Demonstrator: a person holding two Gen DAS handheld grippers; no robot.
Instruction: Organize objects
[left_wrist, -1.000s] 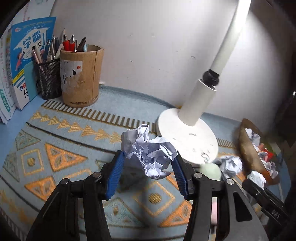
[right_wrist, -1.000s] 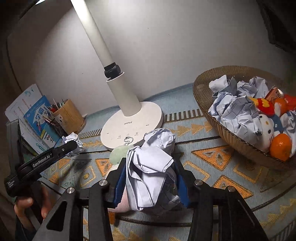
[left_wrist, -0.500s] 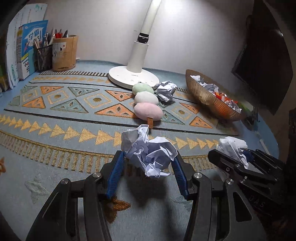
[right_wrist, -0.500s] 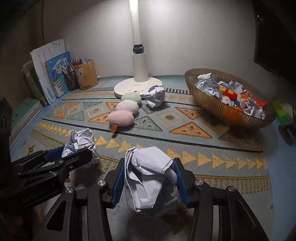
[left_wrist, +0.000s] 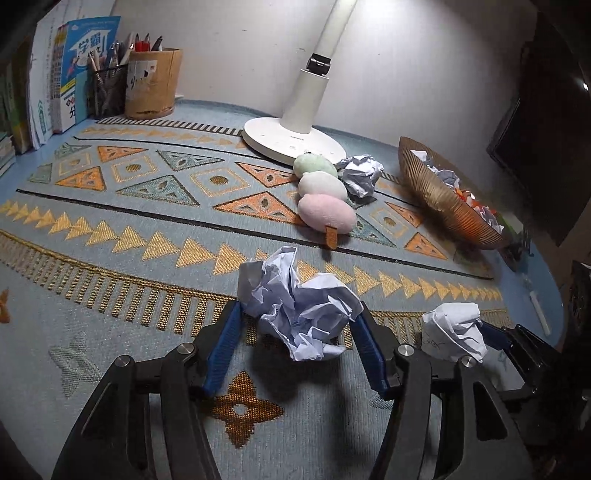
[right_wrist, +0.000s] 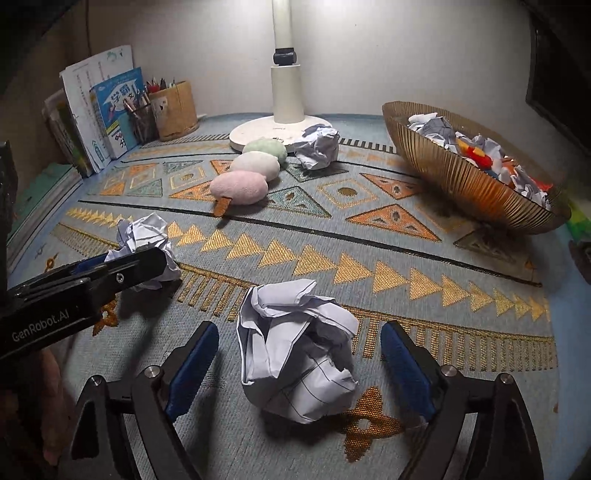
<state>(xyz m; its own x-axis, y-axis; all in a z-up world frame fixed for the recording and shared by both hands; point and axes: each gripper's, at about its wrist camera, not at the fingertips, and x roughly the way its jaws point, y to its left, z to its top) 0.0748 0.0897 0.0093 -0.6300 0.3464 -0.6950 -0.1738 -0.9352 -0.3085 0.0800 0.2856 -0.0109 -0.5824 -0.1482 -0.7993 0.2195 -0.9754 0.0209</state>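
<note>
My left gripper (left_wrist: 297, 332) is shut on a crumpled white paper ball (left_wrist: 299, 306), low over the patterned mat near its front edge. It also shows in the right wrist view (right_wrist: 122, 258) with its ball (right_wrist: 147, 240). My right gripper (right_wrist: 299, 354) is open, its blue pads standing clear on both sides of a second crumpled paper ball (right_wrist: 299, 354) that rests on the mat. That ball shows in the left wrist view (left_wrist: 454, 328). A third paper ball (right_wrist: 317, 146) lies by the lamp base. A woven basket (right_wrist: 458, 181) at the right holds several paper balls and toys.
A white desk lamp (right_wrist: 284, 92) stands at the back middle. A plush skewer of green, white and pink dumplings (right_wrist: 247, 173) lies before it. Pen holders (right_wrist: 173, 109) and books (right_wrist: 103, 114) stand at the back left. The mat's (right_wrist: 406, 236) right edge borders the blue table.
Both grippers pulled back from the lamp to the mat's front edge. The right gripper opened and let its paper ball down onto the mat. The left gripper still holds its ball.
</note>
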